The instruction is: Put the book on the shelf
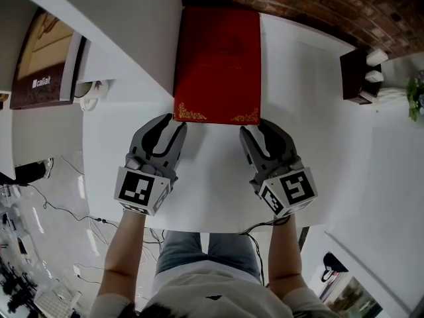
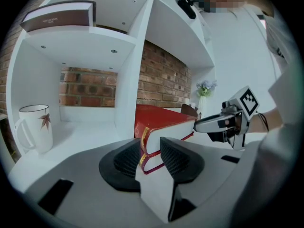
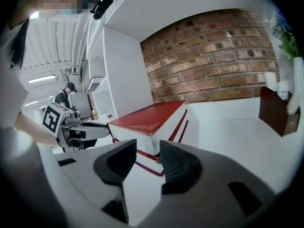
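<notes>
My left gripper [image 2: 151, 147] has its jaws partly covering the near corner of the thick red hardcover book [image 2: 164, 117]. Beneath it, second volume or reflection, I can't tell.

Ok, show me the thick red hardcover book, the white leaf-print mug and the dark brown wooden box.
Thick red hardcover book [image 1: 218, 58]: head view, top cover.
White leaf-print mug [image 2: 35, 134]: left gripper view, side wall.
Dark brown wooden box [image 3: 273, 112]: right gripper view, near side.

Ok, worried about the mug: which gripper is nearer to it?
Left. The left gripper is at the near left corner of the red book, the mug off to its left; the right gripper is at the book's near right corner.
</notes>
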A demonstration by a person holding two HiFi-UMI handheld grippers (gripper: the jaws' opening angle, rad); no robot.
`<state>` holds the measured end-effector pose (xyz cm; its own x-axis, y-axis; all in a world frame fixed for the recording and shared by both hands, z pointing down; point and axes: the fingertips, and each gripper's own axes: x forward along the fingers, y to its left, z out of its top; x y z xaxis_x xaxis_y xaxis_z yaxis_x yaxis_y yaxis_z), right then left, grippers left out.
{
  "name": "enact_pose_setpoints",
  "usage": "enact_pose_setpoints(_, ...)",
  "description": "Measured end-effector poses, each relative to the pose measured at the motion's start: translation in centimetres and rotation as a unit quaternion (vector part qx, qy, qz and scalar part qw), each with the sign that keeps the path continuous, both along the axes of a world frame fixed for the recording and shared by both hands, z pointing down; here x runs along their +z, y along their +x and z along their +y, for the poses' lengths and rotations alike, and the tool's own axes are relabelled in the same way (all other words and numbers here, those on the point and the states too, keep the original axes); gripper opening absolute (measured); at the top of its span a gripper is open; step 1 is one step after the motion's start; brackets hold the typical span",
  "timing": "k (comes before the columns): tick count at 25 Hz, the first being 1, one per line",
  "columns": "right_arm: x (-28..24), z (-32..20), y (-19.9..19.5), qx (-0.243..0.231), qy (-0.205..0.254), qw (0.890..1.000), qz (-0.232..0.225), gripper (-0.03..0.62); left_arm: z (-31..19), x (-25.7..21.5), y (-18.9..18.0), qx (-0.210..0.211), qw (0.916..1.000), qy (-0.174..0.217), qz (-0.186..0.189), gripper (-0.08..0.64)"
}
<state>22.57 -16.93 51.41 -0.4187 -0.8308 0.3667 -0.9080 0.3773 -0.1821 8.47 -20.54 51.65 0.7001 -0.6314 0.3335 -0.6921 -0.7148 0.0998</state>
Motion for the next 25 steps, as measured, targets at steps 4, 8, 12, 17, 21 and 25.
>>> enact_pose_setpoints(4, 0.2, -0.4, -0.4, -0.019, 0.002, 1.0, 0.009, 0.158, -0.2, 0.2, 0.1, -0.002, 1.0, 0.003, -0.001, 0.129)
enact_pose_setpoints(8, 0.2, -0.7, -0.5, -0.029, 0.006, 1.0, 0.011, 0.167, -0.4, 0.2, 0.3, -0.001, 1.0, 0.006, 0.003, 0.14)
enact_pose_setpoints(12, 0.1, -0.9, -0.5, -0.034, 0.01, 0.999, 0.008, 0.172, -0.4, 0.1, 0.6, 0.003, 0.9999, 0.012, 0.006, 0.149)
enact_pose_setpoints(17, 0.1, -1.1, -0.6, -0.04, 0.014, 0.999, 0.004, 0.178, -0.5, 0.0, 0.6, 0.005, 0.9999, 0.012, 0.008, 0.152)
enact_pose_setpoints(21, 0.1, -1.2, -0.7, -0.047, 0.016, 0.999, 0.006, 0.186, -0.2, 0.5, 0.5, 0.013, 0.9998, -0.011, -0.003, 0.155)
enact_pose_setpoints(25, 0.2, -1.3, -0.7, -0.05, 0.017, 0.999, 0.008, 0.19, -0.4, 0.1, 0.7, 0.021, 0.9997, -0.004, 0.015, 0.156)
